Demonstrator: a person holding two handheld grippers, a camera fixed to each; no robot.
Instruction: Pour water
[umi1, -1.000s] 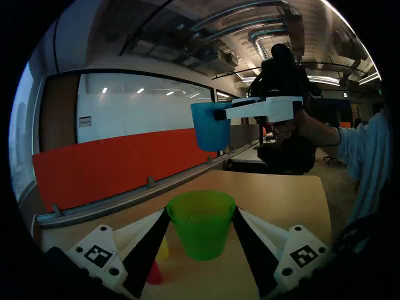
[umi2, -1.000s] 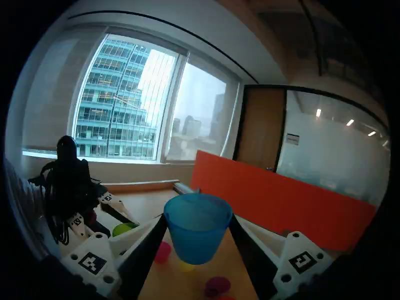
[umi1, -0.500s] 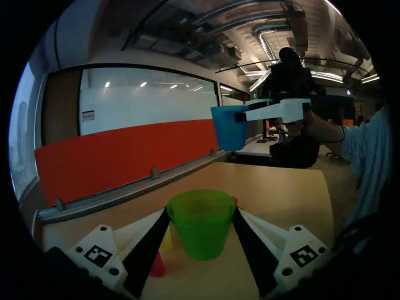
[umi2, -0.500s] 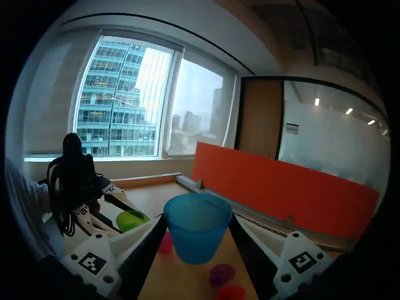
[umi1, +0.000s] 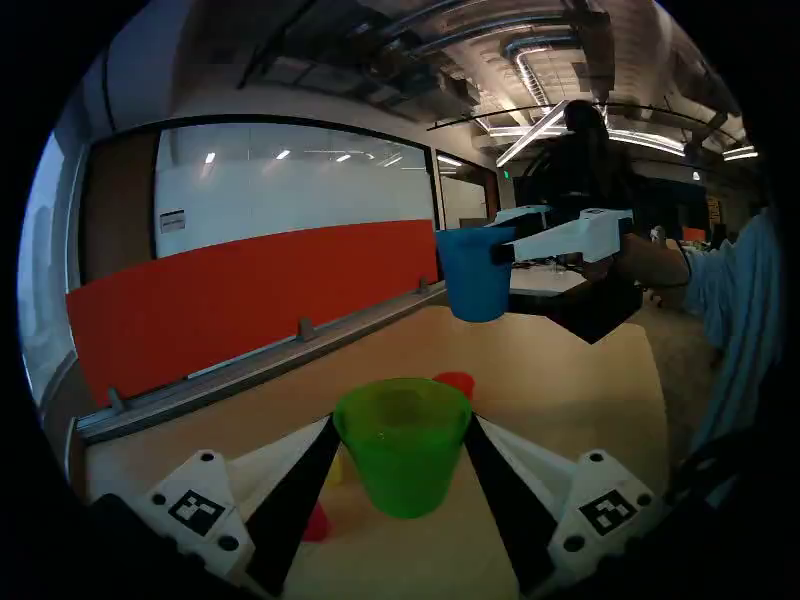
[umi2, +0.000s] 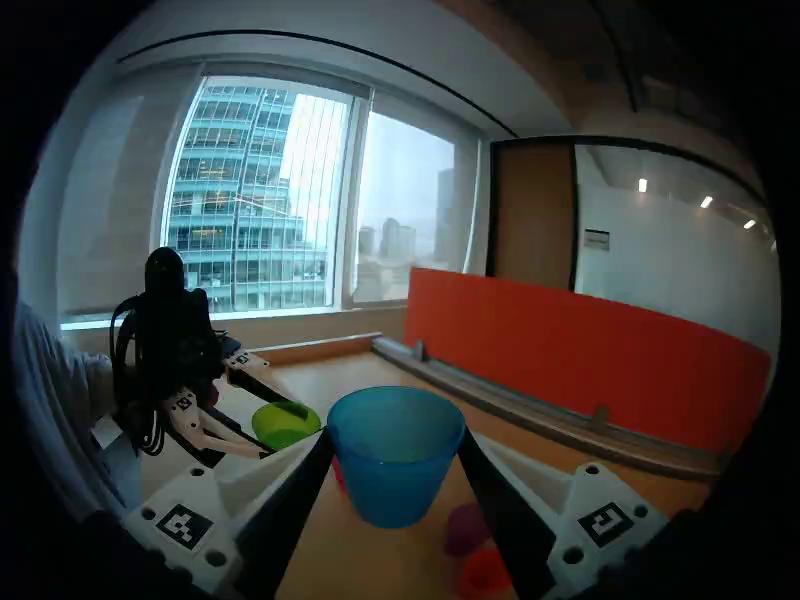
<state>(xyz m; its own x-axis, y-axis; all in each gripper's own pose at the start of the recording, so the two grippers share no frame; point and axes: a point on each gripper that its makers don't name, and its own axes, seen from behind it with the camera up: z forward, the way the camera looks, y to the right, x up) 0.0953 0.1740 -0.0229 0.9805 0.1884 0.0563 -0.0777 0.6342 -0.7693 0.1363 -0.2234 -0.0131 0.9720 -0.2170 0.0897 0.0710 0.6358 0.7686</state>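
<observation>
A: Two cups, both in the air — why?

B: The blue cup (umi2: 395, 455) is clamped upright between the right gripper's (umi2: 395, 438) fingers (umi2: 298, 492), up over the bench (umi1: 560, 370), beyond and above the green cup (umi1: 402, 448). I'd guess it's the pourer.

A: And the green?

B: Pinched by the left gripper (umi1: 402, 428), rim up, low — probably the receiver. Neither tilts; whether either is filled, I can't tell.
</observation>
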